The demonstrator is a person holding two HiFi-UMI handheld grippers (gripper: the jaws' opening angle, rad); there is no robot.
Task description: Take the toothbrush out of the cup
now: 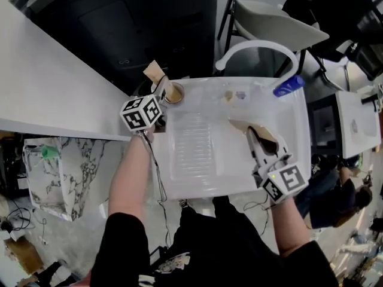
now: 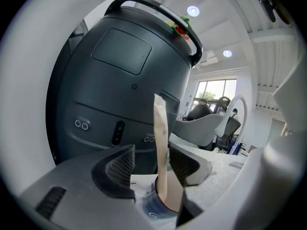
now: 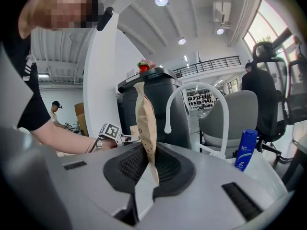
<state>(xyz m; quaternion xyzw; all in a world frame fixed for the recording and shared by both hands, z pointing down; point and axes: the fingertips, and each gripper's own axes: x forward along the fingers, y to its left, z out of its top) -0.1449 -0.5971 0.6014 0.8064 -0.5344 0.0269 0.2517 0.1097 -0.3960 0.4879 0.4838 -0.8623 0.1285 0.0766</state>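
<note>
Toothbrush (image 2: 161, 143), in its paper wrapper, stands nearly upright in the cup (image 1: 175, 93). The cup sits at the far left corner of the white basin (image 1: 197, 178), so the task's thing is not out yet. I have the left gripper (image 2: 152, 157) level with the cup's mouth, its jaws spread to either side of the wrapped handle. The stick runs close along the right-hand jaw and I cannot tell whether it touches, but nothing is pinched. I judge this placement is for a grasp low on the handle, just above the rim, where the cup steadies the stick and it will not swing away as the jaws come in. The right gripper (image 3: 146, 169) hangs over the near right part of the basin, well apart from the cup. Its jaws are pressed together on a brown paper packet (image 3: 145, 123) that rises above them; out there it is clear of the left side's work, by my reading. Counting: one cup, one toothbrush in it, one paper packet and two grippers. I also count one blue bottle (image 3: 246, 150) at the basin's far right corner, one arched faucet (image 1: 257, 45) behind the basin and one large dark bin (image 2: 129, 80) beyond the cup. Two small bits (image 1: 228, 95) lie on the back ledge, too small for me to name.
</note>
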